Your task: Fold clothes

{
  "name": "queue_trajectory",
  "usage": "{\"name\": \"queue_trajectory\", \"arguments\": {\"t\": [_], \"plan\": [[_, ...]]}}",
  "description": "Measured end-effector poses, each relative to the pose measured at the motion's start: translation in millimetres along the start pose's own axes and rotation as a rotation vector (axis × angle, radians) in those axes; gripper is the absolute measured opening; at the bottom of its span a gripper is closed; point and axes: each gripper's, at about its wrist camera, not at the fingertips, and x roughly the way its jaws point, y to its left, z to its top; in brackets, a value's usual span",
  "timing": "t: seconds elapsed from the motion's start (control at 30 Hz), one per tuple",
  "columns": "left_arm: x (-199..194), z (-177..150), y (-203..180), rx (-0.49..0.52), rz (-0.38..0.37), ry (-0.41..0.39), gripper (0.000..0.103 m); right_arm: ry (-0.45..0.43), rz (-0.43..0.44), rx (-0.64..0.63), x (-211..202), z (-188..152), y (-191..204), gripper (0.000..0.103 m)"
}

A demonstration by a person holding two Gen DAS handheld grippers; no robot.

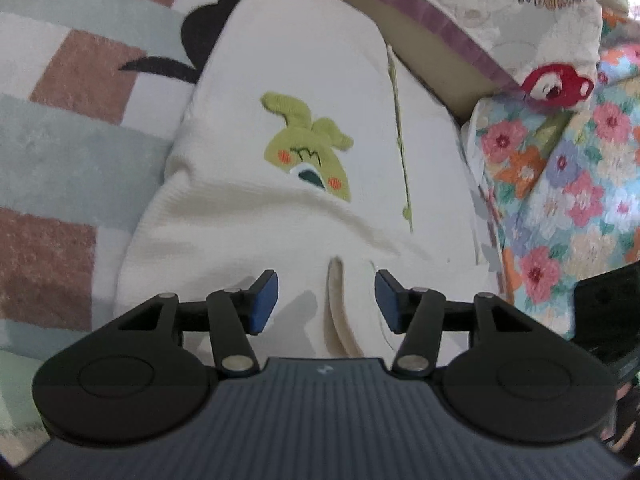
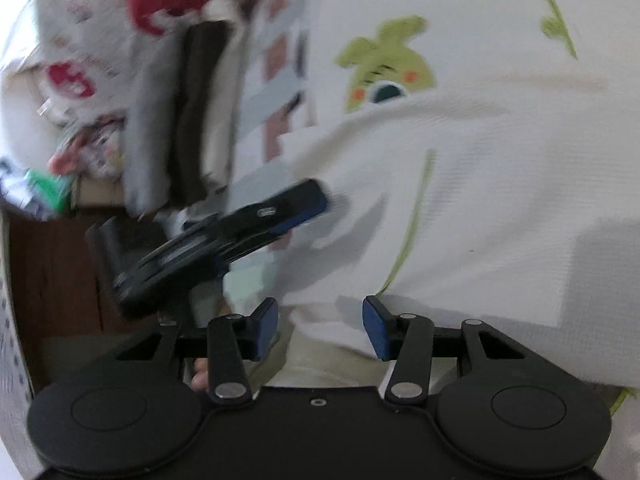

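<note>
- Lying flat on a checked rug (image 1: 80,80) is the cream sweater (image 1: 304,80), with blocks of brown, grey-blue and white showing past its left edge in the left wrist view.
- Sweater front shows a green embroidered character (image 1: 308,148) and a thin green stitched line (image 1: 402,152) running down beside it; a fold of the cream knit crosses just below the character.
- Left gripper (image 1: 326,300) sits low over the near part of the sweater, jaws partly apart, a raised crease of fabric in the gap, blue pads clear of it on both sides.
- Right gripper (image 2: 320,326) is at the sweater's near edge, jaws partly apart, cloth in the gap but pads not pressing on it. View is motion-blurred.
- Right wrist view also catches the left gripper (image 2: 224,232) from the side, over the sweater's edge.
- Room: floral fabric (image 1: 560,200) just right of the sweater, a cream printed cloth with red shapes and a purple border (image 1: 520,40) beyond it, dark wood (image 2: 52,272) at left in the right view.
</note>
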Motion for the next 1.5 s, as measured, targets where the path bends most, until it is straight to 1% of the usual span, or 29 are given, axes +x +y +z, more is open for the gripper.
{"name": "queue_trajectory", "arguments": {"t": [0.07, 0.1, 0.2, 0.27, 0.3, 0.33, 0.37, 0.4, 0.43, 0.5, 0.57, 0.6, 0.63, 0.7, 0.73, 0.83, 0.87, 0.97, 1.0, 1.07, 1.13, 1.2, 1.23, 1.33, 1.37, 1.43, 1.5], "plan": [[-0.7, -1.3, -5.9, 0.035, 0.009, 0.003, 0.054, -0.076, 0.006, -0.005, -29.8, -7.0, -2.6, 0.055], [-2.2, -1.5, -7.4, 0.043, -0.002, -0.001, 0.054, -0.120, -0.029, -0.016, -48.7, -11.7, -4.9, 0.056], [-9.0, -1.8, -15.3, 0.073, -0.055, -0.024, 0.055, -0.251, -0.179, -0.063, -109.1, -27.2, -12.3, 0.056], [-13.5, -3.3, -26.5, 0.127, -0.101, -0.047, 0.058, -0.333, -0.325, -0.102, -151.4, -49.7, -19.9, 0.057], [-14.7, -4.7, -33.5, 0.161, -0.131, -0.050, 0.062, -0.373, -0.393, -0.105, -174.0, -62.7, -27.0, 0.057], [-13.8, -6.2, -40.7, 0.190, -0.155, -0.045, 0.067, -0.412, -0.425, -0.079, -195.5, -75.9, -37.7, 0.058], [-11.7, -9.0, -48.1, 0.229, -0.163, -0.025, 0.069, -0.452, -0.426, -0.026, -213.2, -88.3, -51.6, 0.063], [-9.4, -11.9, -55.6, 0.268, -0.171, -0.003, 0.070, -0.492, -0.419, 0.032, -229.7, -100.3, -66.0, 0.064], [-6.8, -15.3, -62.3, 0.315, -0.152, 0.014, 0.070, -0.532, -0.412, 0.091, -246.2, -112.4, -80.5, 0.064], [-1.6, -23.9, -75.2, 0.422, -0.074, 0.039, 0.070, -0.592, -0.407, 0.219, -265.4, -129.1, -111.1, 0.064], [2.1, -31.8, -83.9, 0.517, -0.004, 0.060, 0.070, -0.613, -0.400, 0.342, -269.6, -137.6, -138.5, 0.064], [2.9, -35.5, -86.8, 0.551, 0.028, 0.058, 0.070, -0.621, -0.386, 0.398, -271.0, -140.1, -152.8, 0.064], [3.5, -38.3, -89.4, 0.578, 0.052, 0.060, 0.070, -0.633, -0.352, 0.440, -271.0, -143.3, -166.2, 0.064], [0.3, -42.1, -93.7, 0.608, 0.049, 0.072, 0.070, -0.656, -0.265, 0.510, -269.7, -148.8, -190.5, 0.064], [-3.4, -43.0, -94.9, 0.622, 0.031, 0.078, 0.070, -0.661, -0.223, 0.542, -266.9, -149.5, -200.2, 0.064], [-13.4, -45.8, -103.7, 0.719, 0.002, 0.108, 0.070, -0.662, -0.152, 0.589, -257.1, -147.0, -216.6, 0.064], [-16.2, -46.5, -106.8, 0.752, -0.006, 0.120, 0.070, -0.660, -0.151, 0.586, -254.8, -145.4, -218.2, 0.064], [-10.5, -55.1, -125.1, 0.943, 0.026, 0.199, 0.070, -0.680, -0.191, 0.525, -262.1, -140.9, -214.1, 0.064], [-8.2, -58.1, -130.0, 1.004, 0.040, 0.223, 0.070, -0.711, -0.227, 0.491, -264.6, -140.4, -207.4, 0.064], [-6.7, -58.2, -139.1, 1.069, 0.044, 0.236, 0.070, -0.768, -0.380, 0.359, -275.1, -136.7, -187.8, 0.064], [-3.2, -55.9, -144.3, 1.092, 0.054, 0.265, 0.070, -0.797, -0.618, 0.089, -283.5, -130.2, -154.5, 0.064], [1.1, -54.1, -148.1, 1.104, 0.055, 0.288, 0.070, -0.740, -0.860, -0.268, -276.9, -127.3, -122.9, 0.064], [3.5, -53.6, -149.4, 1.104, 0.051, 0.295, 0.070, -0.682, -0.903, -0.397, -271.7, -129.2, -118.9, 0.064], [10.8, -51.6, -150.6, 1.090, 0.033, 0.306, 0.072, -0.475, -0.935, -0.712, -254.8, -138.5, -120.8, 0.064], [15.2, -50.0, -148.2, 1.062, 0.033, 0.302, 0.073, -0.403, -0.941, -0.816, -249.1, -141.5, -121.4, 0.064], [22.9, -47.5, -142.4, 0.996, 0.026, 0.300, 0.074, -0.294, -0.926, -0.953, -239.5, -153.5, -126.8, 0.064], [27.1, -46.5, -136.7, 0.937, 0.012, 0.300, 0.074, -0.220, -0.947, -1.044, -229.3, -163.6, -127.9, 0.064]]}}
